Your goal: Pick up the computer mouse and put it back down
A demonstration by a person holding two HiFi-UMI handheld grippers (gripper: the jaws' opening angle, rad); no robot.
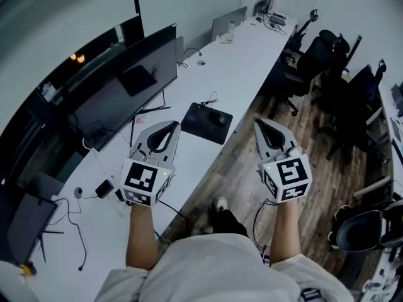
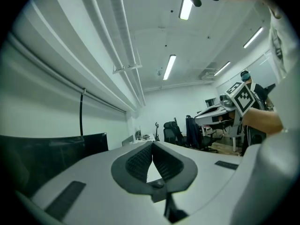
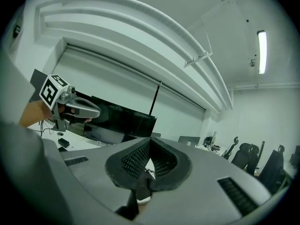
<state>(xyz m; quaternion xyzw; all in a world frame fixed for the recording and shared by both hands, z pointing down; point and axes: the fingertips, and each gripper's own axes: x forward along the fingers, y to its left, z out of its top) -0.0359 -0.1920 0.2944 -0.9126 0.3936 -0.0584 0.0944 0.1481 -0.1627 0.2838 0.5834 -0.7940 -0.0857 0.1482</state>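
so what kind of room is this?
Most likely an open-plan office: one long white desk carrying wide monitors and a mouse on a dark pad, with black office chairs standing along a wood floor.

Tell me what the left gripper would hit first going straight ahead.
Nothing near: the left gripper points level above the desk, so the way looks free toward its far end, though depth is unclear.
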